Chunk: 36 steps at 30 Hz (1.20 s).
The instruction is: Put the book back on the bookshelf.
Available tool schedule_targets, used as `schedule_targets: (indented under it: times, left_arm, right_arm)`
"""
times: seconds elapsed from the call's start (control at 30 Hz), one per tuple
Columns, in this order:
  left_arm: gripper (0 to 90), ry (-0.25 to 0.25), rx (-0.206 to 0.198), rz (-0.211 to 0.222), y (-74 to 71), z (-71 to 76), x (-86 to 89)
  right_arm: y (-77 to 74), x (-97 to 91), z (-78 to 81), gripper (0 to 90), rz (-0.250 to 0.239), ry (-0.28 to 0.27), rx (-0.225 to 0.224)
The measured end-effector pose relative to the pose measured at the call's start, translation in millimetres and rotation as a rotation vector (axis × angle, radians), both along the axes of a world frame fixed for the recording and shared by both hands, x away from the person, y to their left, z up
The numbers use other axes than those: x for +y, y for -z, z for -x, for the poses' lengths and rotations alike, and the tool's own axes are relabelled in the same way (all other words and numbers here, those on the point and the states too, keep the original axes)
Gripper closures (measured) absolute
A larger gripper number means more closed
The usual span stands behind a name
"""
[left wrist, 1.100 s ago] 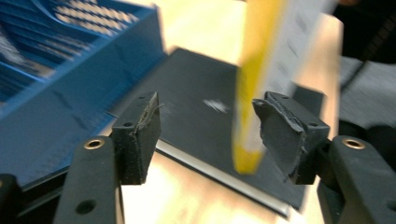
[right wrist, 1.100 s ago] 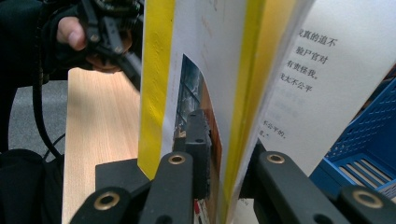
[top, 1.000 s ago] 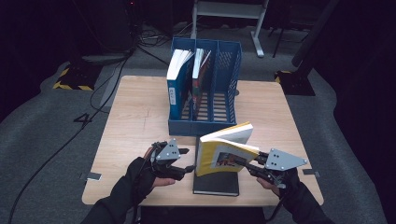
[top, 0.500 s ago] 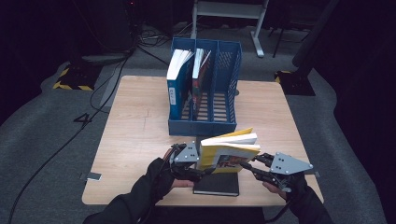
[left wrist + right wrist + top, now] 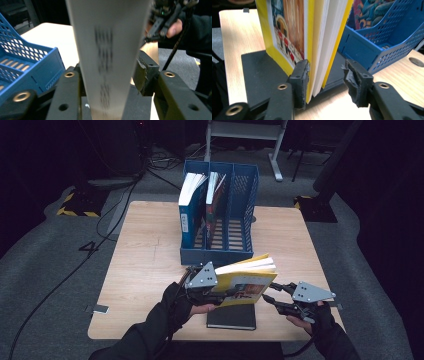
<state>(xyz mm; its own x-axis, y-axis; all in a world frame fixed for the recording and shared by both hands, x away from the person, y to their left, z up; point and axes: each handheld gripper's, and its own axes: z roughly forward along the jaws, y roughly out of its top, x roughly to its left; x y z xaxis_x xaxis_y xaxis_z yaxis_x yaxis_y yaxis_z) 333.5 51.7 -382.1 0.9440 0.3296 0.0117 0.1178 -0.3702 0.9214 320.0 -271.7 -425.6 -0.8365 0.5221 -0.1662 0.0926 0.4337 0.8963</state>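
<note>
In the lower centre of the high view, the left tongs (image 5: 216, 296) are closing on the spine end of a yellow-covered paperback book (image 5: 247, 282), lifted above a flat black book (image 5: 232, 317) on the pale wooden surface (image 5: 145, 260). The right tongs (image 5: 267, 299), lower right, are just opening, their jaws released around the book's page edge. A blue plastic file rack (image 5: 220, 215) is standing behind.

A yellow-covered book (image 5: 246, 286) with white pages sits above a black book (image 5: 231, 317) on a pale wooden bench (image 5: 145, 255), behind it a blue perforated rack (image 5: 240, 195).
</note>
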Motion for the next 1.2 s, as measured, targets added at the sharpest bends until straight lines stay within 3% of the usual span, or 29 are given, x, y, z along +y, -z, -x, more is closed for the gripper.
schedule_targets:
  times: [0.23, 0.33, 0.57, 0.67, 0.83, 1.2]
  left_arm:
    - [56.3, -0.02, 0.006, 0.026, -7.8, -2.9, -6.1]
    - [60.3, -0.017, -0.002, 0.043, -13.5, -2.5, -5.2]
    - [73.7, -0.028, -0.021, -0.003, -24.2, 1.0, -9.4]
    - [74.7, -0.078, -0.033, 0.002, -24.4, 0.8, -13.8]
    - [75.0, -0.12, -0.033, 0.001, -29.2, -4.8, -19.6]
    - [75.1, -0.194, -0.073, 0.047, -54.7, -27.7, -22.3]
  right_arm:
    - [7.5, -6.8, -3.3, 46.9, 0.007, 0.04, 0.037]
    - [10.0, -10.3, -3.5, 45.7, 0.01, 0.056, 0.049]
    - [16.2, -22.0, -5.9, 43.8, 0.024, 0.098, 0.073]
    - [21.8, -28.7, -10.5, 40.7, 0.041, 0.123, 0.098]
    - [27.0, -32.7, -15.0, 36.8, 0.045, 0.159, 0.131]
    - [29.5, -34.9, -18.8, 32.7, 0.045, 0.187, 0.137]
